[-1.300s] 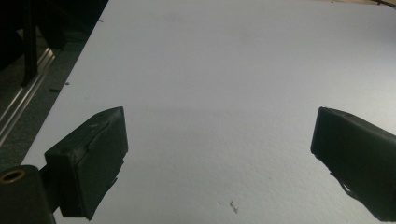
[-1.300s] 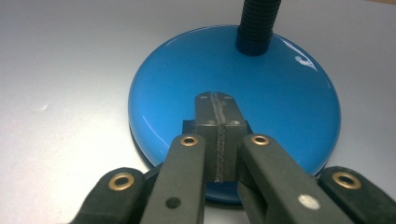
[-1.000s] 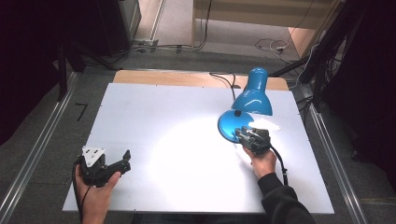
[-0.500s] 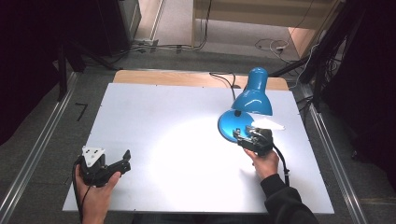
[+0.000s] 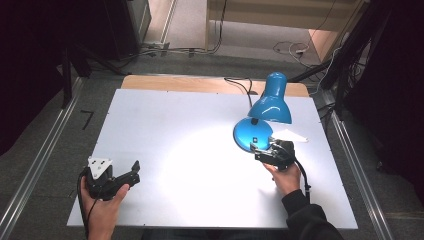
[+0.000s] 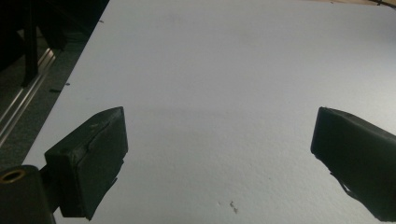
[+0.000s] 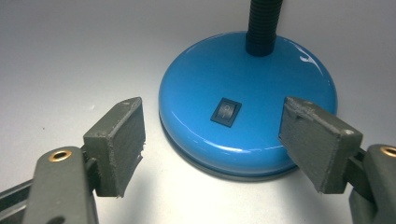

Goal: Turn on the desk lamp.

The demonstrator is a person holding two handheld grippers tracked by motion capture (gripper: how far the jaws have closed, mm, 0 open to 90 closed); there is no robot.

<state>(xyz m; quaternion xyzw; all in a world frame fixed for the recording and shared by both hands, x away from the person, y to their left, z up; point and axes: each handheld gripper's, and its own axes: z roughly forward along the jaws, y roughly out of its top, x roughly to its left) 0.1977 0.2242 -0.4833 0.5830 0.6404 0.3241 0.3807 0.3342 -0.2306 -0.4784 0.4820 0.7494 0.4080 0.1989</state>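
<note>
White table [image 5: 170,125], blue desk lamp [image 5: 254,135] standing at its right side, lit

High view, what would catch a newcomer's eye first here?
The bright blue desk lamp at the right of the white table, lit and casting a pool of light toward the middle. The right gripper sits just short of its round base, jaws open toward the black switch. The left gripper rests open near the front left corner.
</note>
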